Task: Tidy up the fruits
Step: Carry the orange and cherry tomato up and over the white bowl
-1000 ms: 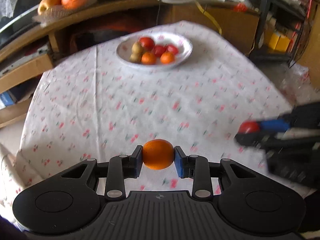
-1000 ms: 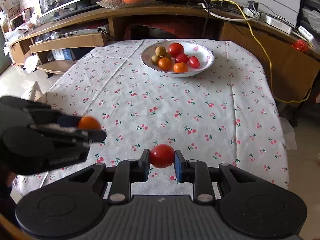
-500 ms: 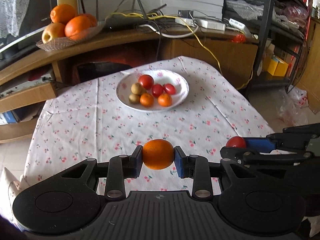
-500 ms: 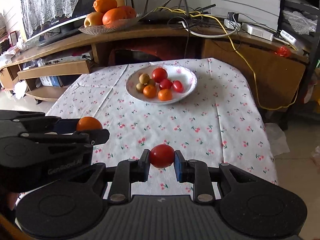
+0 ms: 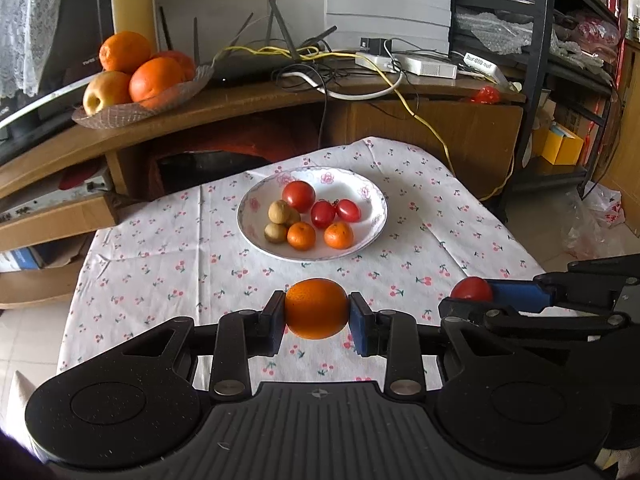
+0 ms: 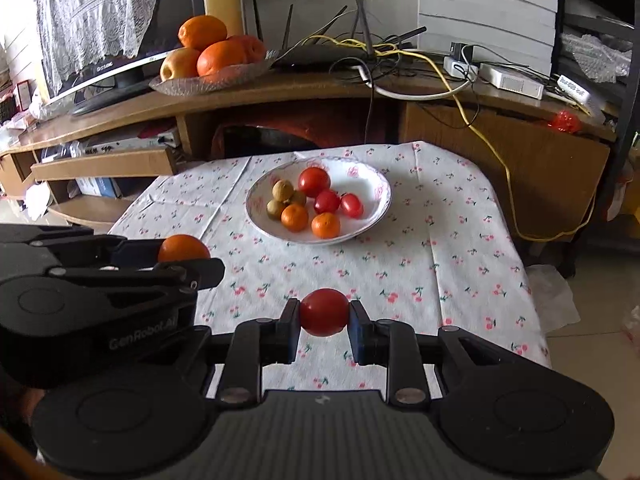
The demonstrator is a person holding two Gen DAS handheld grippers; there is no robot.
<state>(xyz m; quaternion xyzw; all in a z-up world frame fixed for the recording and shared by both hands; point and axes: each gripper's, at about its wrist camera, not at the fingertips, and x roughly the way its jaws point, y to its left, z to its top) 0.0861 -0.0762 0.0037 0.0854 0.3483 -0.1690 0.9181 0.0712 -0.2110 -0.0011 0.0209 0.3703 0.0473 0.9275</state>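
My left gripper [image 5: 317,309] is shut on a small orange [image 5: 317,308], held in the air above the near part of the flowered tablecloth [image 5: 168,264]. My right gripper [image 6: 324,312] is shut on a red tomato [image 6: 324,312], level with the left one and to its right. Each gripper shows in the other's view: the right gripper [image 5: 472,292] with its tomato, the left gripper [image 6: 182,250] with its orange. Farther off, a white plate [image 5: 372,204] [image 6: 380,188] holds tomatoes, small oranges and brown round fruits.
A wooden shelf [image 5: 248,100] behind the table carries a glass dish [image 5: 120,112] of large oranges and an apple, a router and tangled cables [image 5: 320,60]. A yellow cable [image 6: 492,160] hangs down near the table's far right corner. A metal rack [image 5: 540,60] stands at the right.
Both grippers have risen and pulled back from the table with their fruit still held. The plate now sits lower and farther off, and more of the shelf shows.
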